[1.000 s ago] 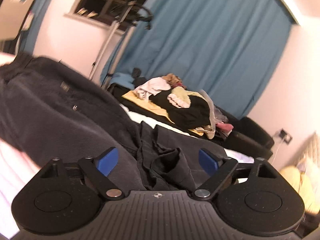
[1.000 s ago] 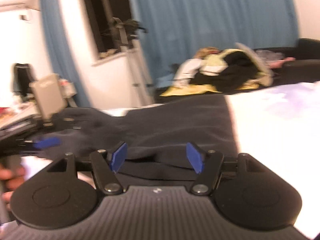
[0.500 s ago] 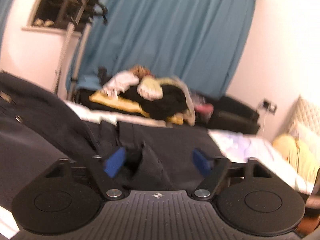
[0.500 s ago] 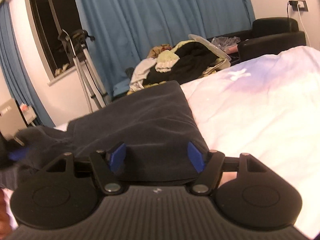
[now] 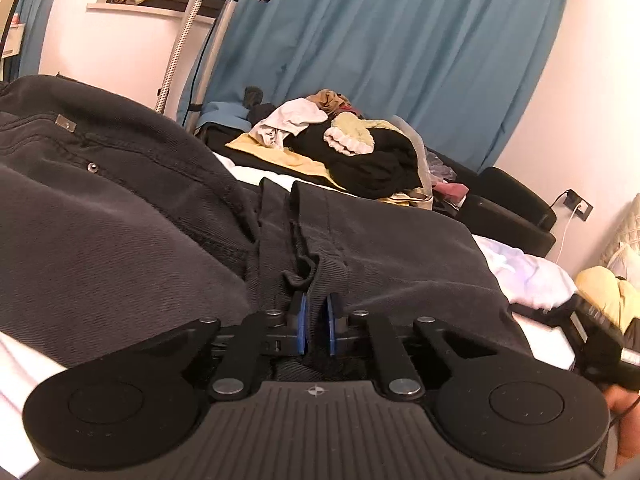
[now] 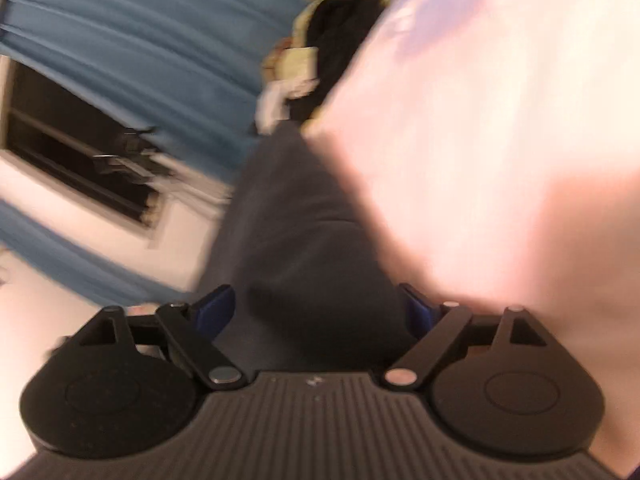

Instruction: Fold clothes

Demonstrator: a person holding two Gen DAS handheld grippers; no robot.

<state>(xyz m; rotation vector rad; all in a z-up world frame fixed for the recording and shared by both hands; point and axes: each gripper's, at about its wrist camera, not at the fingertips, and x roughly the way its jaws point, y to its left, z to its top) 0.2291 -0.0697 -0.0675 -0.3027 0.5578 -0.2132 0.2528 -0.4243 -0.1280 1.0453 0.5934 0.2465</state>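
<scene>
Dark grey trousers (image 5: 120, 216) lie spread on the white bed (image 5: 520, 272), with the waistband and a rivet at the upper left. My left gripper (image 5: 316, 326) is shut on a fold of the trouser fabric at the middle seam. In the blurred right wrist view, my right gripper (image 6: 316, 312) is open, its blue pads on either side of a trouser leg (image 6: 296, 232) that runs away from it over the white bed (image 6: 480, 160). The right gripper's black body shows at the right edge of the left wrist view (image 5: 600, 340).
A pile of mixed clothes (image 5: 352, 148) sits on a dark sofa (image 5: 504, 208) behind the bed, before blue curtains (image 5: 380, 40). A metal stand (image 5: 180, 40) rises by the window. Yellow pillows (image 5: 608, 292) lie at the right.
My left gripper has closed on the trouser fabric at the seam. My right gripper has tilted sharply and swung, still open over the trouser leg.
</scene>
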